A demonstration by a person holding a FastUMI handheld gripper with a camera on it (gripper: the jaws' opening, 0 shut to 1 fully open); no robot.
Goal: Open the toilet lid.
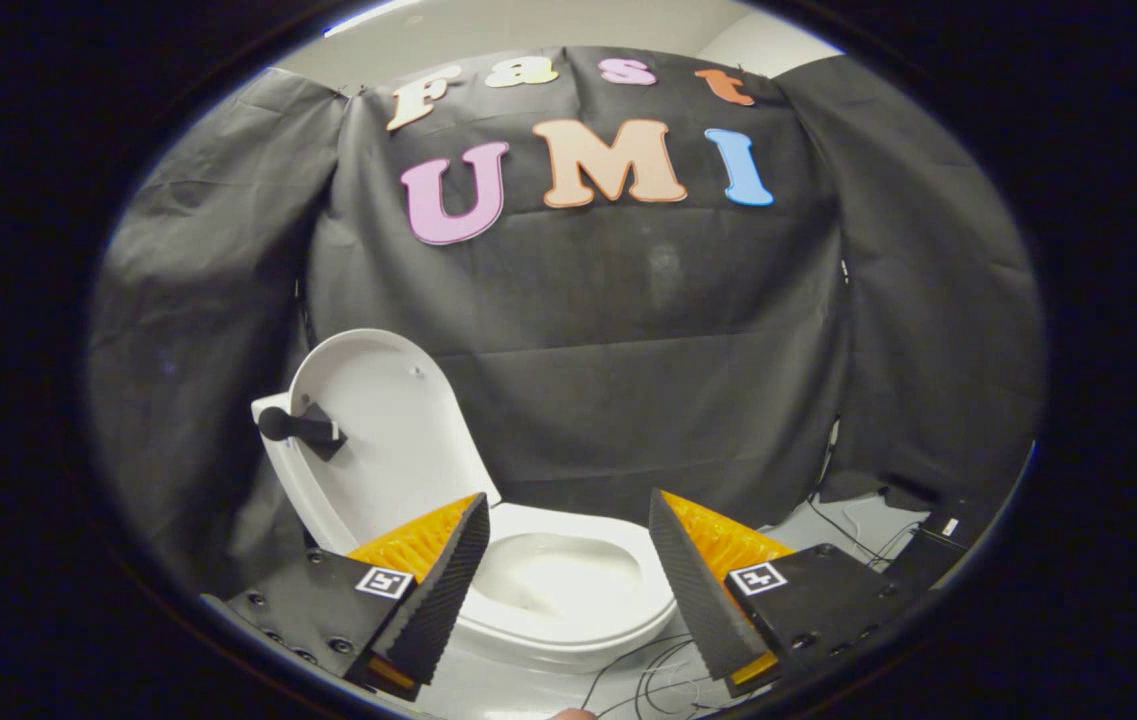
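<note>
Standing raised already, beyond the left finger: the toilet lid (383,430), tipped back and leaning toward the booth wall, underside facing the jaws. Sticking out from the lid's left edge, a dark knobbed handle (298,427), well ahead of and above the left fingertip. Judging from that, sitting at the tail end of the task, with the opening itself looking done and only the release and retreat remaining. Moving rightward: resting low between the two fingers and just beyond them, the toilet seat (568,615), ring down, bowl hollow showing pale inside it. Holding nothing, the gripper (568,545), with jaws spread wide and neither finger touching lid, seat or handle, a clear gap of seat showing between them. Calling, as a next move, for little more than checking that the lid is resting stable past its balance point and not about to drop forward; if it is teetering, nudging the handle or the lid's edge back with the left finger, then drawing straight away without brushing the seat. Trailing on the floor beneath the right finger and off to its right, thin loose cables (648,680), worth avoiding while backing out, plus a small dark box (938,535) farther right by the cloth.
</note>
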